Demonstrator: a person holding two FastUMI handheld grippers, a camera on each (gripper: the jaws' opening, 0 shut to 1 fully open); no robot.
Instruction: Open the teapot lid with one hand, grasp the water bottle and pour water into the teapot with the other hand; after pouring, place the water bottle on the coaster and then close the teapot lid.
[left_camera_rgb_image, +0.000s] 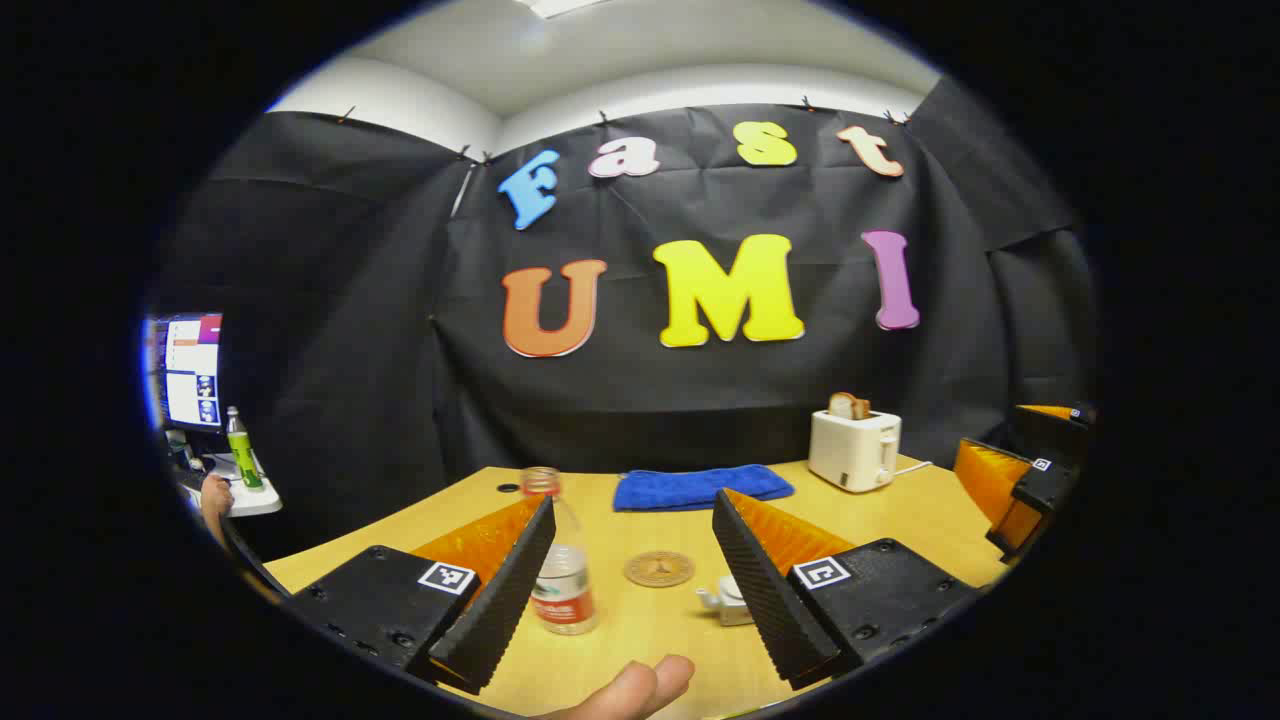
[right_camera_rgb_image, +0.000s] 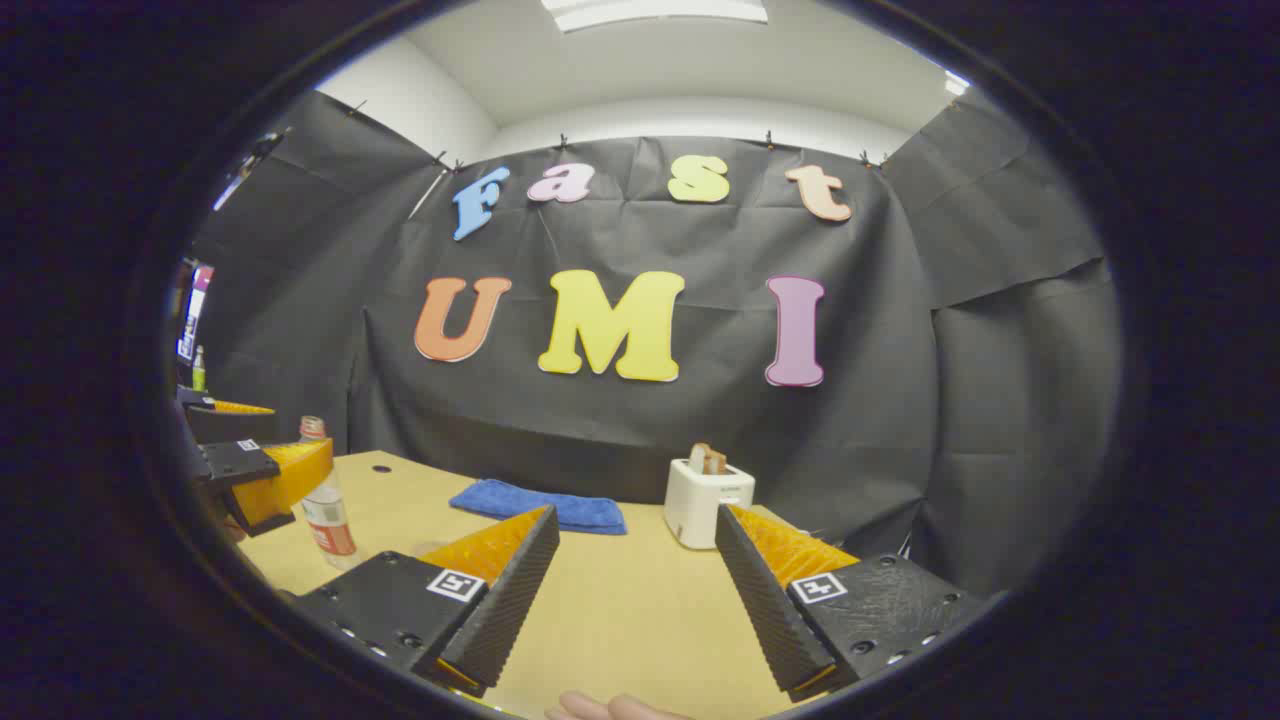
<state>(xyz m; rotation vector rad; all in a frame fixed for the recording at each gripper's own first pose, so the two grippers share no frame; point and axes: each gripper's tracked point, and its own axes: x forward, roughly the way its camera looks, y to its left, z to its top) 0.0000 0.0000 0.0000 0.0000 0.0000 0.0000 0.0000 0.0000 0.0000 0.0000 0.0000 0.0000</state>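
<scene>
basically nothing of the task looks done yet. in the left gripper view the left gripper (left_camera_rgb_image: 630, 590) hangs above the near edge of the table (left_camera_rgb_image: 900, 510) with its fingers spread wide and nothing between them. the water bottle (left_camera_rgb_image: 562, 570) stands upright toward the near left part of the table, showing just past the inner edge of the gripper's left finger; can't tell if it touches it. cap seems off, not sure. the coaster (left_camera_rgb_image: 659, 568) lies flat and bare, just right of the bottle, about mid-table. the teapot (left_camera_rgb_image: 728, 602) is small and white, mostly hidden behind the right finger, near the near edge; can't tell whether its lid is on or off.

in the right gripper view the right gripper (right_camera_rgb_image: 635, 600) is also spread apart and holds nothing, pointing over bare tabletop toward the far right side. the other gripper shows at its left beside the bottle.

off-task stuff: blue towel (left_camera_rgb_image: 700, 487) along the far edge, toaster (left_camera_rgb_image: 854, 450) with bread at the far right corner.

left to do, as i judge it: lift lid, grab bottle, pour, set bottle on coaster, close lid. so all steps remain.
</scene>
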